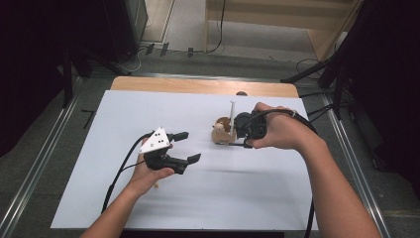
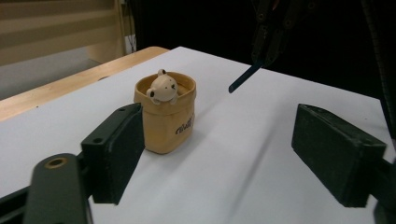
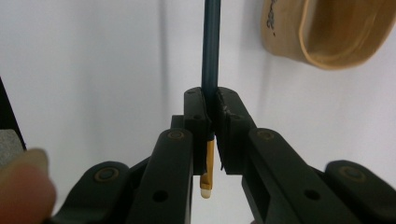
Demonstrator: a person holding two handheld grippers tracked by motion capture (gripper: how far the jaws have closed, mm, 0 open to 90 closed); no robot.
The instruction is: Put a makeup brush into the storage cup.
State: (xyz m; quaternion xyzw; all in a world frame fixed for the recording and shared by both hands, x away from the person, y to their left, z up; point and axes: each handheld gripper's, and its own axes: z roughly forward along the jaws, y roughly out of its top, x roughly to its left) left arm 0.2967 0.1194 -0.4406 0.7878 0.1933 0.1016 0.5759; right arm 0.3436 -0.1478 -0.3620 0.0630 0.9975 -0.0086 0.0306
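Our right claw (image 3: 211, 122) clamps a slim dark-blue pencil (image 3: 209, 51) between its closed jaws, the yellow butt end with a pale tip poking out behind the pads. In the high view the same claw (image 1: 246, 130) sits just beside a small tan holder (image 1: 223, 135), a cup-like pot with a little bear figure (image 2: 163, 87) peeking over its rim. From the left gripper view the pencil's point (image 2: 245, 77) hangs in the air above the sheet, near the holder (image 2: 166, 116) but not in it.

Our left claw (image 1: 187, 147) waits with jaws spread wide, gripping nothing, aimed across the sheet toward the holder and well apart from it.

We judge the job as partly done: the pencil is picked up and carried close to the holder, but it is not yet dropped inside. What remains, as we read it, is to line the tip over the mouth, lower it and let go. A white stick (image 1: 232, 115) stands up at the holder, apparently already in it.

The worktop (image 1: 203, 86) is pale wood, mostly covered by a large white sheet (image 1: 247, 198). Around it we see metal rails (image 1: 34, 168), grey floor, trailing cables (image 1: 218, 29) and light wooden furniture (image 1: 277, 15) at the back, with dark stands on both sides.
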